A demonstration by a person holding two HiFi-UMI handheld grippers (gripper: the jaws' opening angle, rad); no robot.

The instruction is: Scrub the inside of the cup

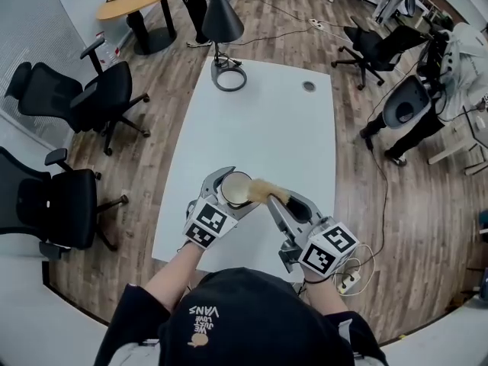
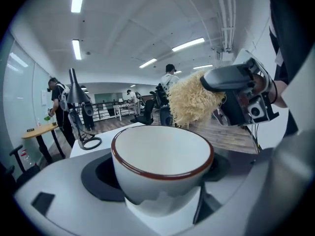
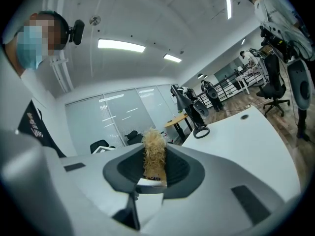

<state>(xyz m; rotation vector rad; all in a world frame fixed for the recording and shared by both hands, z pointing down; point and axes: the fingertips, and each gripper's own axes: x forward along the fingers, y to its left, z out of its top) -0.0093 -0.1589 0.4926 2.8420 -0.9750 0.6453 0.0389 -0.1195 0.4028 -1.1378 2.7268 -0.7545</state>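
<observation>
White ceramic cup [image 2: 162, 154] with a brown-red rim, clamped in the left gripper [image 1: 229, 192] over the table [image 1: 267, 120]. Right gripper [image 1: 282, 202] is pinched tight on a straw-coloured fibre scrubber [image 3: 154, 154]; its tip is just beside the rim, not inside. Suggest: hold the cup steady, push the wad into the bowl, twist it round wall and bottom. Only legible text: "VANS" on the cap [image 1: 229, 319], upside down.

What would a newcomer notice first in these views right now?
The white cup with a reddish-brown rim, clamped in the left gripper's jaws above the table's near end. Next, the straw-coloured scrubber in the right gripper, just outside the cup's rim, the cup's inside bare. A black lamp stands at the far end.
</observation>
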